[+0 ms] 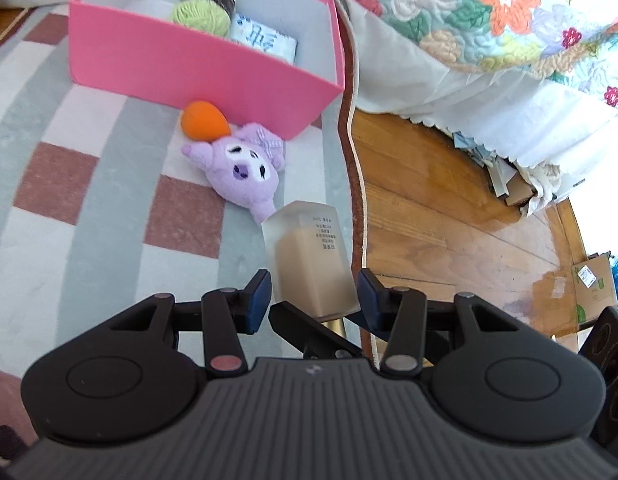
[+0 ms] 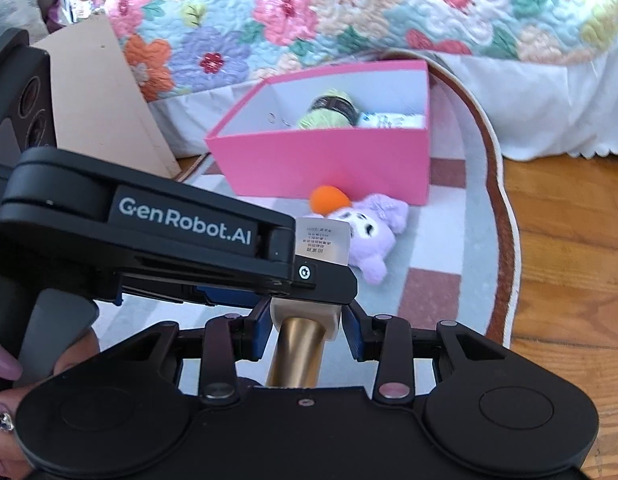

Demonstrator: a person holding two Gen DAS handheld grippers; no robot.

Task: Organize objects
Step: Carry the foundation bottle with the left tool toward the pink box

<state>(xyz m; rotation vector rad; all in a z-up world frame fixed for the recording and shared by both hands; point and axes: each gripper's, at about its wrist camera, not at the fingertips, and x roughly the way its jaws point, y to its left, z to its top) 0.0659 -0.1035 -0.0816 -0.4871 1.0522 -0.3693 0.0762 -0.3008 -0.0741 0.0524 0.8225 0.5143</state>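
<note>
A frosted bottle of beige liquid (image 1: 311, 256) with a gold cap (image 2: 299, 348) is held in the air between both grippers. My left gripper (image 1: 313, 296) has its pads a little apart from the bottle's sides, open. My right gripper (image 2: 305, 326) is shut on the bottle near the cap end. The left gripper's body (image 2: 149, 232) crosses the right wrist view above the bottle. A pink box (image 1: 213, 68) on the rug holds a green yarn ball (image 1: 203, 6) and a white packet (image 1: 265, 38). A purple plush toy (image 1: 245, 168) and an orange ball (image 1: 203, 120) lie in front of the box.
A checked grey, white and red rug (image 1: 89, 184) covers the floor, with wooden floor (image 1: 449, 216) to its right. A bed with a floral quilt (image 1: 489, 8) stands behind. A cardboard panel (image 2: 101, 104) leans at the left. Cardboard boxes (image 1: 593, 280) sit at the far right.
</note>
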